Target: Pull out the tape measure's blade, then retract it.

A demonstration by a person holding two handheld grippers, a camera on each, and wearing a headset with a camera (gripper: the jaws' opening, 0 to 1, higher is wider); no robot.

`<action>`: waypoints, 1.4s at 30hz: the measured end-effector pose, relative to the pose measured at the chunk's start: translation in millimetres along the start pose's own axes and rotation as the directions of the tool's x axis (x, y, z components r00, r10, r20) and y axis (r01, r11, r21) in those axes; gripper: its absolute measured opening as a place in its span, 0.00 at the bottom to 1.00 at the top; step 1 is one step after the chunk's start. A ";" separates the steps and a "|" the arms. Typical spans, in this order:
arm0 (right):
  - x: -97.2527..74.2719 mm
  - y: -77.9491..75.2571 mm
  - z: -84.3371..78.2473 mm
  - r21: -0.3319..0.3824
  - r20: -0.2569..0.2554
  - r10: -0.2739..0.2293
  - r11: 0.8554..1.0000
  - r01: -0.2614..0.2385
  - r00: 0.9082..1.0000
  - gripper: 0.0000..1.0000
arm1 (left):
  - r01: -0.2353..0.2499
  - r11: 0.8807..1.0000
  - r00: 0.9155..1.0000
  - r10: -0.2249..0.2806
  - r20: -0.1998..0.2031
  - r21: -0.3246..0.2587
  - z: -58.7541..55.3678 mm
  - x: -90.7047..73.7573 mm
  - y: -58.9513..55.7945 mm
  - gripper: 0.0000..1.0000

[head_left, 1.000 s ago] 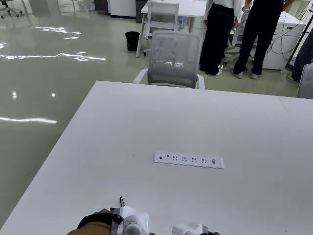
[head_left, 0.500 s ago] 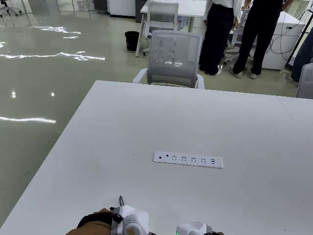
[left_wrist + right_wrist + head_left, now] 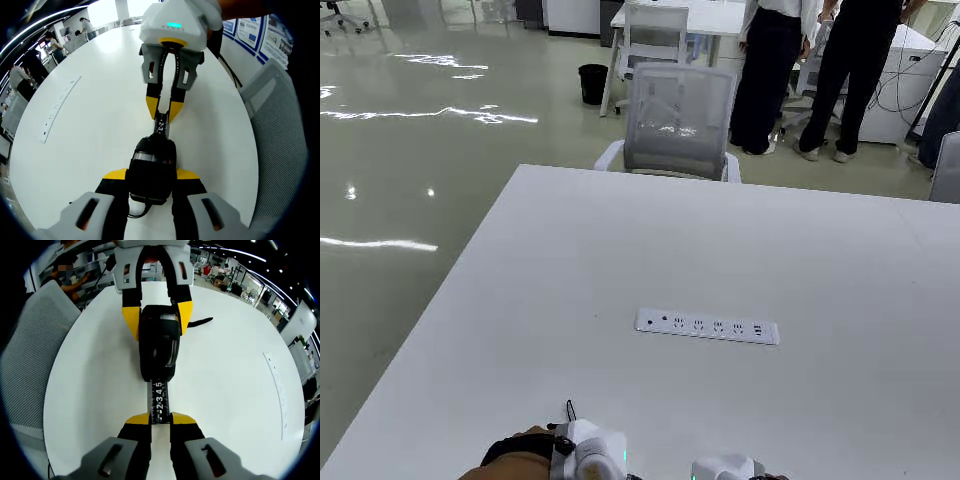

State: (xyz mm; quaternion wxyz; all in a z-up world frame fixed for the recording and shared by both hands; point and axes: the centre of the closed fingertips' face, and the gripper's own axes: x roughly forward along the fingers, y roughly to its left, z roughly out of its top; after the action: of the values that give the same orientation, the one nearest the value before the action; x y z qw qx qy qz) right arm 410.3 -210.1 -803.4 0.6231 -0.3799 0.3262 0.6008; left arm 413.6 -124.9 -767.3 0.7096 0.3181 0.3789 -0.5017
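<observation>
Black and blocky, the tape measure's case [image 3: 151,167] sits at lower centre of your left gripper view, clamped between the yellow-tipped jaws of your left gripper [image 3: 151,176], which press against both of its flanks. From the mouth of the case the blade [image 3: 158,400] runs a short way out across the white table [image 3: 95,390], and your right gripper [image 3: 160,419] has its jaws pinched together on it at lower centre of the right gripper view. The numerals 2 to 5 read along the bare stretch between those jaws and the case. Case and blade lie low over the tabletop, though you cannot tell from these views whether they touch it. In the left gripper view the right gripper comes down from the top of the frame, nose to nose with yours and near it, its tips meeting on the blade just above the case. A thin black strap [image 3: 200,321] trails from the far end of the case towards the upper right of the right gripper view and lies on the table. In the head view the white tops of both grippers peek up at the bottom edge, with your hand [image 3: 515,460] at lower left. A white power strip [image 3: 707,327] lies flat at mid-frame, well apart from them. A grey mesh chair [image 3: 678,120] stands at the table's far edge, top centre, with people standing at upper right.
</observation>
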 end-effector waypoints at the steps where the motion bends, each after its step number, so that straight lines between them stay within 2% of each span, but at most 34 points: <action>1: -0.6 -0.3 -1.1 0.002 -0.002 -0.002 1.000 0.002 1.000 0.11 | 0.000 1.000 1.000 0.000 0.000 -0.002 -0.2 -0.1 -0.1 0.28; 9: -2.9 -2.4 -10.1 0.009 -0.009 -0.002 1.000 0.002 1.000 0.11 | 0.001 1.000 1.000 -0.001 0.000 -0.005 0.1 0.6 0.6 0.28; 25: -7.5 0.4 -17.2 0.007 -0.012 -0.002 1.000 0.002 1.000 0.11 | 0.001 1.000 1.000 -0.001 0.000 -0.011 0.7 1.3 0.5 0.28; 42: -17.6 -1.7 -34.3 0.016 -0.032 -0.007 1.000 0.007 0.999 0.11 | -0.003 1.000 1.000 0.003 0.001 -0.020 0.4 1.5 1.4 0.28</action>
State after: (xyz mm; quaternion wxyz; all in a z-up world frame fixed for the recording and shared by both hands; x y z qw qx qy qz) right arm 412.5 -248.6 -805.2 0.6230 -0.3855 0.3395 0.5899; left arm 415.3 -125.5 -768.2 0.7137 0.3111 0.3830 -0.4972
